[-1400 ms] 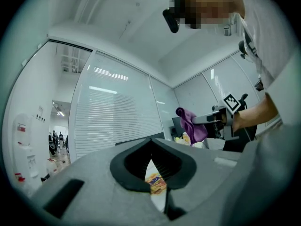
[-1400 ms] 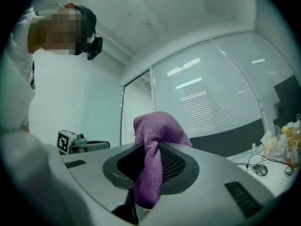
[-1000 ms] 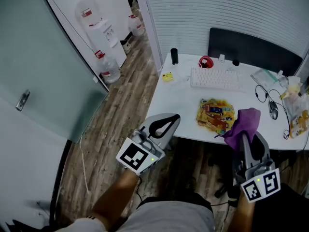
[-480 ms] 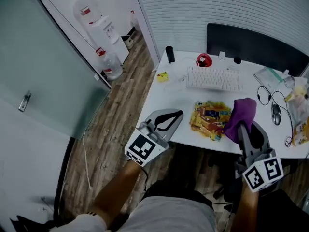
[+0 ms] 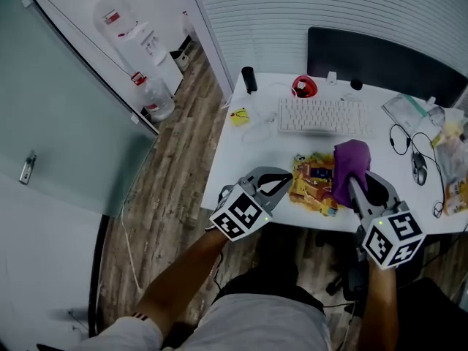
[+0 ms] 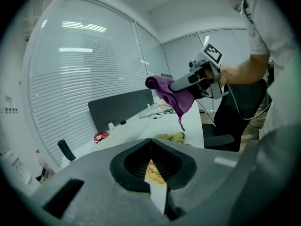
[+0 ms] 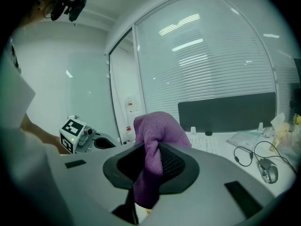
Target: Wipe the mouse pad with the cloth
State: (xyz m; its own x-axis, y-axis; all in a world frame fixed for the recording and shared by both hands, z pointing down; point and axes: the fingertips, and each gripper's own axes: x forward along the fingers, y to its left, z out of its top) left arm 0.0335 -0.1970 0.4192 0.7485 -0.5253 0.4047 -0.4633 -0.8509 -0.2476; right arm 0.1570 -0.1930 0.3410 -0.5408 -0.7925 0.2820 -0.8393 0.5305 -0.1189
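A colourful printed mouse pad (image 5: 316, 180) lies near the front edge of the white desk (image 5: 252, 152). My right gripper (image 5: 352, 178) is shut on a purple cloth (image 5: 349, 166), which hangs bunched over the pad's right end; the cloth (image 7: 155, 140) fills the jaws in the right gripper view. My left gripper (image 5: 285, 179) is shut and empty, hovering at the desk's front edge just left of the pad. In the left gripper view the pad (image 6: 171, 137) shows beyond the closed jaws, with the right gripper (image 6: 176, 86) and cloth (image 6: 171, 93) above it.
A white keyboard (image 5: 322, 115) lies behind the pad, with a red object (image 5: 303, 87) and a black cylinder (image 5: 248, 79) further back. A mouse (image 5: 418, 168) with cables and plastic bags sit at the right. A dark partition (image 5: 380, 57) backs the desk.
Both grippers have moved forward and down towards the desk. The cloth now hangs over the pad's right end, and the left gripper has reached the desk's front edge.
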